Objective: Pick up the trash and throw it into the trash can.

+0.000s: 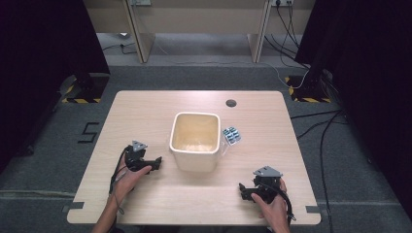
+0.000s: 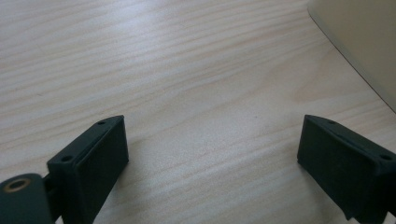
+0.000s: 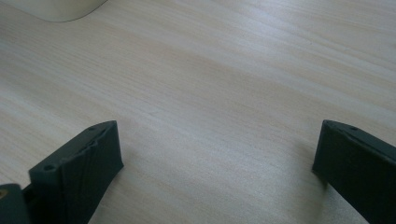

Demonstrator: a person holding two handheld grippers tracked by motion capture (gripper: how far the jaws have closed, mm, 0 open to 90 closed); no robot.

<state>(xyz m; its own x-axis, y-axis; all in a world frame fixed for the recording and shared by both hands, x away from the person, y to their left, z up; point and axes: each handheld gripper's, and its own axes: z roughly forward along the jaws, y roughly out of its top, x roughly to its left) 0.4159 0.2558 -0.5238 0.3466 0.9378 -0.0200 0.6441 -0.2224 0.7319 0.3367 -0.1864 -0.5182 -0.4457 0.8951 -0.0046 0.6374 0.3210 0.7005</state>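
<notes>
Tub (image 1: 195, 141) — cream, square, open at the top, with nothing visible inside — standing near the middle of the high view on a pale wooden table (image 1: 145, 111). Just right of its upper right corner, flat on the wood, a small blister pack of pills (image 1: 231, 136), blue-green and silver, close beside the tub's rim; touching or not, cannot tell. Toward the upper middle of the tabletop, a small dark round hole (image 1: 231, 103).

Lower left of the high view: left gripper (image 1: 156, 162), black, held in a hand (image 1: 127, 178) coming in from the bottom edge, low over the wood and pointing right toward the tub's lower left corner, near it but apart. In the left gripper view, jaws spread wide with only bare wood grain between them, and the tub's cream wall (image 2: 359, 42) curving through the upper right corner.

Lower right of the high view: right gripper (image 1: 241, 191), black with a grey three-cornered plate on top, held in the other hand (image 1: 273, 206), pointing left, well apart from the tub. In the right gripper view, jaws likewise wide apart over bare wood, a curve of the tub's base (image 3: 56, 9) at the upper left edge.

Beyond the table — grey floor, black cables at the upper right.
</notes>
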